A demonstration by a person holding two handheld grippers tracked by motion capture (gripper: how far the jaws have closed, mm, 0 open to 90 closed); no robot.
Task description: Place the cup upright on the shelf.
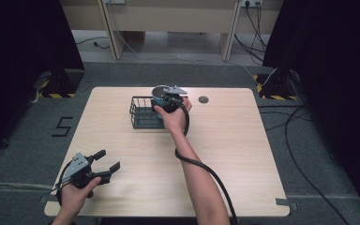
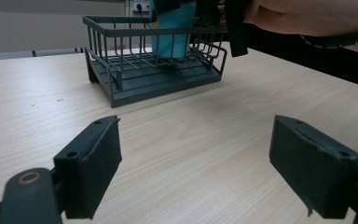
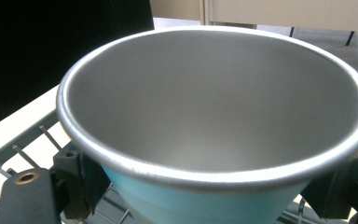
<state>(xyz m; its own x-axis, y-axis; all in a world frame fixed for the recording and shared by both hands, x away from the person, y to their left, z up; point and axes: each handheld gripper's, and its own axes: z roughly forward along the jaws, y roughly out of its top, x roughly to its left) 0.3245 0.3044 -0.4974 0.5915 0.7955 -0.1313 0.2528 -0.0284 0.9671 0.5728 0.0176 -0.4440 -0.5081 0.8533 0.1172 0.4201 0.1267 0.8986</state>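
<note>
Right gripper view: the right gripper (image 3: 205, 196) is clamped on a cup (image 3: 214, 121), one black jaw against each side of its teal outer wall just under the rolled metal rim. The cup's mouth faces up and slightly toward the camera, showing a bare grey metal interior; its long axis runs near vertical, tapering downward. Wires of a rack (image 3: 25, 151) show at lower left beneath it.

High view: the right gripper (image 1: 168, 101) sits upper centre of the frame, over the right end of the dark wire rack (image 1: 140, 112). The cup (image 1: 159, 91) is at that end of the rack; whether its base touches the rack floor cannot be told. The left gripper (image 1: 108, 161) is at lower left, near the table (image 1: 234, 159) edge, jaws spread apart and holding nothing.

Left gripper view: both pads stand wide apart above bare wood. The rack (image 2: 154, 77) lies upper centre, with the cup (image 2: 172, 32) upright inside its wire frame.
</note>
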